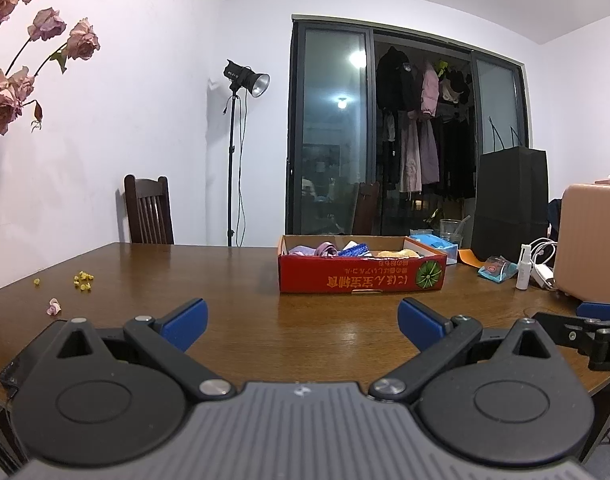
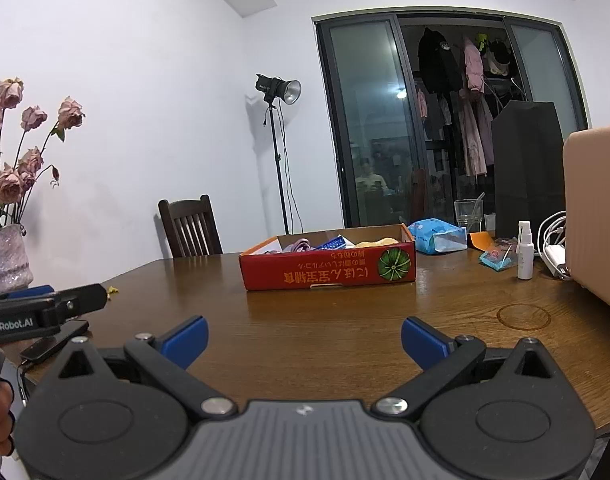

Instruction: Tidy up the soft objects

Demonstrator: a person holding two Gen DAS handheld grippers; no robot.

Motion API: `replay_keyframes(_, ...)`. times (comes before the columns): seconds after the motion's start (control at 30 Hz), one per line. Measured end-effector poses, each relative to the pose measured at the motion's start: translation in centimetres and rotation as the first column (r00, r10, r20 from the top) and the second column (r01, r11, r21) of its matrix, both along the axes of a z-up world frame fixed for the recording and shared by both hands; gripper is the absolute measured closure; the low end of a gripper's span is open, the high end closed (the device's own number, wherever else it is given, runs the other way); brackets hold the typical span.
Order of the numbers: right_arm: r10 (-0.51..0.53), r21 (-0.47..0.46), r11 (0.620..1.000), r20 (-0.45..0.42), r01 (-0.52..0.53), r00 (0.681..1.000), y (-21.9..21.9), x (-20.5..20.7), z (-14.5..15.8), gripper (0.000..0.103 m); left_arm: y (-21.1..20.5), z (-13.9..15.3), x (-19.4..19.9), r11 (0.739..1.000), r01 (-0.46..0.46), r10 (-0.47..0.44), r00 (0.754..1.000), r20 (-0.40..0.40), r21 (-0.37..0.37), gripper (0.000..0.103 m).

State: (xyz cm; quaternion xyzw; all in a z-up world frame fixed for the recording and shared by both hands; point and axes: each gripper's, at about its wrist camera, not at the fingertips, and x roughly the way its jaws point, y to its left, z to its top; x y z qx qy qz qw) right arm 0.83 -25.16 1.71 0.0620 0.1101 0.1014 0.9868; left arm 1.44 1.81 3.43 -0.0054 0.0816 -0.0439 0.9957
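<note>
A shallow red cardboard box stands on the brown wooden table, ahead of both grippers. Inside it lie soft items: purple cloth, a blue patterned piece and a yellow piece. My left gripper is open above the near table edge, nothing between its blue fingers. My right gripper is open too, with nothing in it. Each gripper's tip shows at the edge of the other's view.
A vase of dried pink roses stands at the left, with fallen petals on the table. A blue packet, glass, black bag, spray bottle, cables and a tan case crowd the right. A phone lies near left.
</note>
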Motion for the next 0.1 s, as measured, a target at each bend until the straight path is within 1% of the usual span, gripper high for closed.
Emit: replay_keyframes(0.1,-0.001,-0.001,1.000,-0.001,0.001,1.000,0.02,-0.02,-0.02,0.000,-0.06,-0.04,0.00,1.000,-0.012,0.012,1.000,-0.008,0.002,0.000)
